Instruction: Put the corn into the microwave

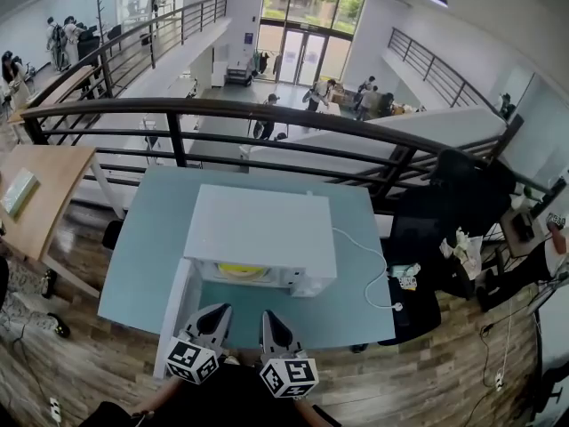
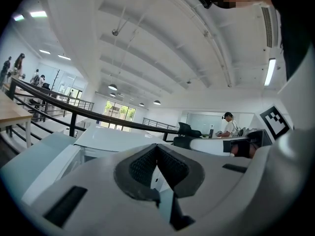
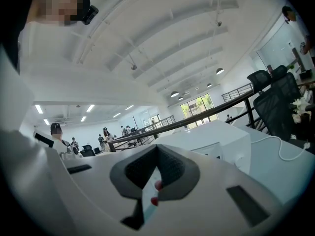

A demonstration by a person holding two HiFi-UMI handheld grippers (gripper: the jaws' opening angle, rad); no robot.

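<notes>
In the head view, a white microwave is seen standing on a pale blue-green desk, with its door swung open toward the left. A yellow object, taken to be the corn, is seen lying inside the cavity, low and near the front opening. Nothing else can be made out in the cavity. A white cable is trailed from the microwave's right side across the desk. The left hand-held gripper and the right hand-held gripper are held side by side in front of the opening, apart from the corn.

In the left gripper view, the left hand-held gripper is shown with its jaws brought together and nothing between them. The microwave's top is seen beyond them.

In the right gripper view, the right hand-held gripper is likewise shown closed and empty, with the microwave ahead and to the right.

The placing itself is judged to be done, since the corn is inside and both grippers are free. At most, the shutting of the door is judged to be left.
</notes>
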